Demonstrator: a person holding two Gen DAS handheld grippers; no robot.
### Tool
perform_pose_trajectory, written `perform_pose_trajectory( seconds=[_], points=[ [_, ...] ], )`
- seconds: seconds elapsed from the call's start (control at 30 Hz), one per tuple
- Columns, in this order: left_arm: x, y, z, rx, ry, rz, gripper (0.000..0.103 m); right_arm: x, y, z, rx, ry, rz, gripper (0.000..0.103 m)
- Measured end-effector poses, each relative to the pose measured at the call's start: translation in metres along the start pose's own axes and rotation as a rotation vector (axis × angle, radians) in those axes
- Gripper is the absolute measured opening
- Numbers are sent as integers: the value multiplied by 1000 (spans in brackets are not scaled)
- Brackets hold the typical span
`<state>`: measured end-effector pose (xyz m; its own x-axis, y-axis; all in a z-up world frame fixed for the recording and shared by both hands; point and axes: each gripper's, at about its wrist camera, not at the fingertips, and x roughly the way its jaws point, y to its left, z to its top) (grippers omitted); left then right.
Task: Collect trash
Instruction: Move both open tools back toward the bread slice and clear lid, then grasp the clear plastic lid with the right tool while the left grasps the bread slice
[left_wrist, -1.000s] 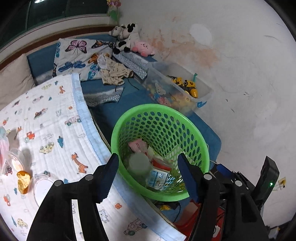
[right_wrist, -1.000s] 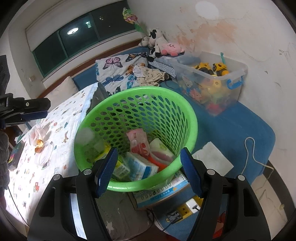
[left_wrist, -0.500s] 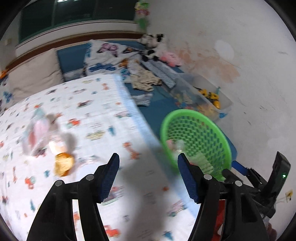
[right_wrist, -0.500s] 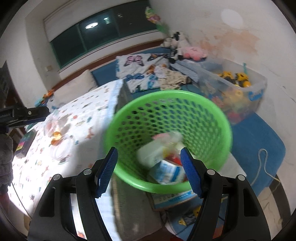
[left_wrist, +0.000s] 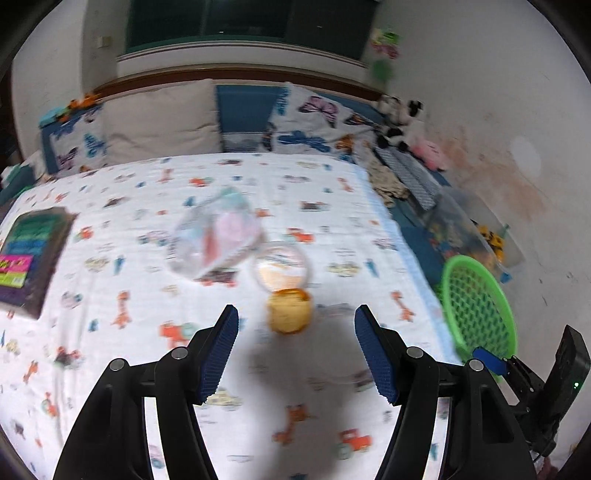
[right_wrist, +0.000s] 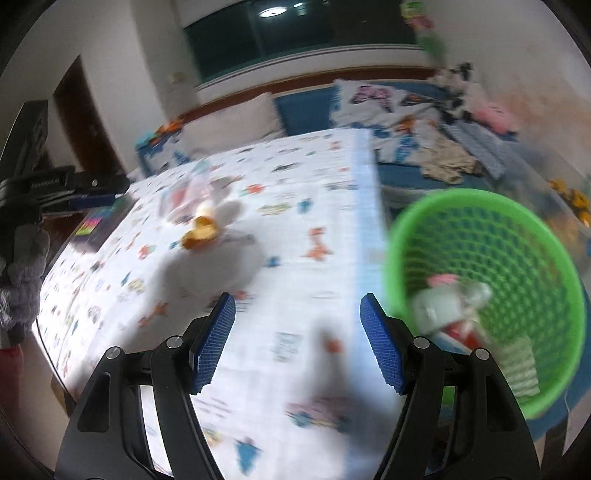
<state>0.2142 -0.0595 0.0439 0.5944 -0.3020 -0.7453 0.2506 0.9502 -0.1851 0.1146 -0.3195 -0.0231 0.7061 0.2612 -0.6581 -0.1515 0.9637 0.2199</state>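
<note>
left gripper (left_wrist: 295, 347): my jaws stand apart, nothing between the blue pads, pointing down at the sheet
right gripper (right_wrist: 297, 339): my jaws apart too, empty, over the near part of the sheet
sheet (left_wrist: 110, 295): white printed cloth with small cartoon animals and cars, spread over the counter; both views blurred
orange piece (left_wrist: 289, 313): yellowish-orange trash lying on the sheet, just beyond my left pads, roughly centred between them; I can't tell what it is
clear round lid or cup (left_wrist: 282, 266): touching the far side of the orange piece; blur hides which it is
plastic bag (left_wrist: 216, 240): clear, crumpled, pink and blue stuff inside, on the sheet just left of and beyond the round thing
same trash, right view: orange piece (right_wrist: 201, 232) sits well ahead and to the left of my right pads, bag a pale smear behind it
book (left_wrist: 31, 254): dark cover, bright stickers, at the left edge of the sheet
green basket (right_wrist: 554, 258): perforated plastic, beside the right edge of the sheet and lower than it; holds packets and wrappers (right_wrist: 447, 306) at the bottom
green basket, left view (left_wrist: 476, 306): far right, only partly seen
toy bin (left_wrist: 476, 229): clear tub beyond the basket, yellow toys inside
pillows (left_wrist: 159, 118): beige and butterfly print, along the far wall under the dark window
plush toys (left_wrist: 402, 122): back right corner
</note>
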Motion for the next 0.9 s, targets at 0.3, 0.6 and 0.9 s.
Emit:
perform_pose_trajectory(
  seconds=[0.3, 0.6, 0.9],
  points=[
    [1, 53, -16, -75, 18, 58, 63, 47, 48, 17, -99, 71, 70, 83],
    [6, 77, -28, -95, 33, 83, 63, 98, 77, 21, -210, 152, 53, 92],
    [16, 89, -33, -106, 53, 85, 63, 126, 78, 21, -230, 202, 20, 94]
  ],
)
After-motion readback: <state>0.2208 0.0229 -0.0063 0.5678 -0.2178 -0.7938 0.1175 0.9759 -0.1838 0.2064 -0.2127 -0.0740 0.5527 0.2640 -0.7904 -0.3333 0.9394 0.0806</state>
